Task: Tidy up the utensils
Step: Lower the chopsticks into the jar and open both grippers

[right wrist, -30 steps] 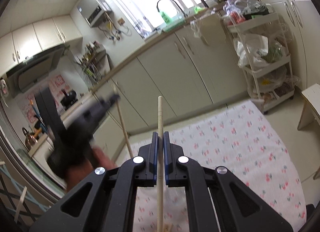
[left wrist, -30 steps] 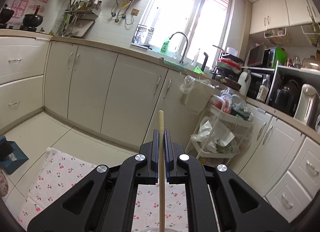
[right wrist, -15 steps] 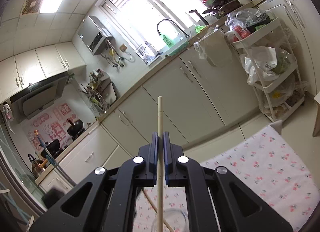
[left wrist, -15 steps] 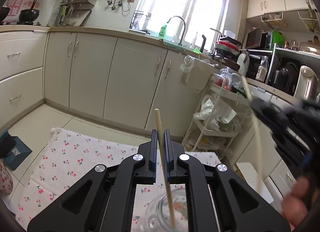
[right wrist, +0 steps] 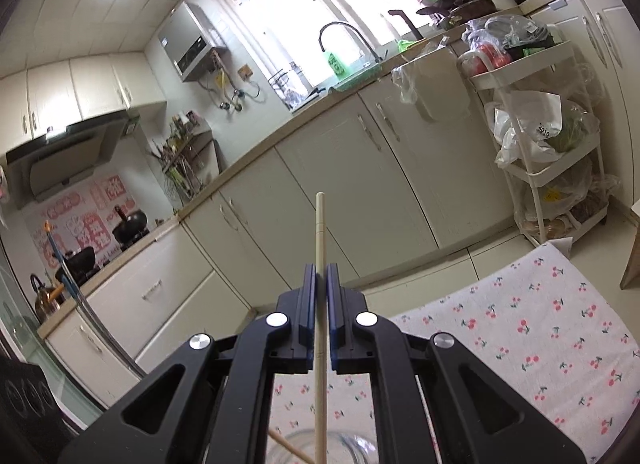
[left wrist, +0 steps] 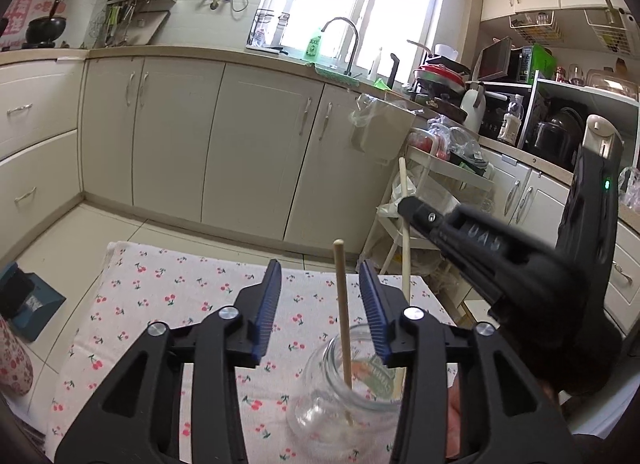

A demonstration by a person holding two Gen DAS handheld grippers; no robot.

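Note:
A clear glass jar (left wrist: 340, 396) stands on the cherry-print cloth (left wrist: 168, 304). One wooden chopstick (left wrist: 342, 312) stands in the jar, free between the spread fingers of my left gripper (left wrist: 326, 304), which is open. My right gripper (right wrist: 320, 288) is shut on a second chopstick (right wrist: 320, 248) and holds it upright over the jar rim (right wrist: 320, 444). In the left wrist view the right gripper (left wrist: 408, 203) comes in from the right, its chopstick (left wrist: 405, 240) reaching down behind the jar. The first chopstick's end (right wrist: 286, 446) shows in the right wrist view.
Cream kitchen cabinets (left wrist: 248, 151) run behind the cloth-covered table. A white trolley with bags (right wrist: 548, 151) stands at the right. A blue box (left wrist: 24, 304) lies on the floor at the left. A floral object (left wrist: 12, 360) sits at the table's left edge.
My left gripper has opened and let its chopstick stand in the jar. My right gripper has come closer to the jar with its chopstick.

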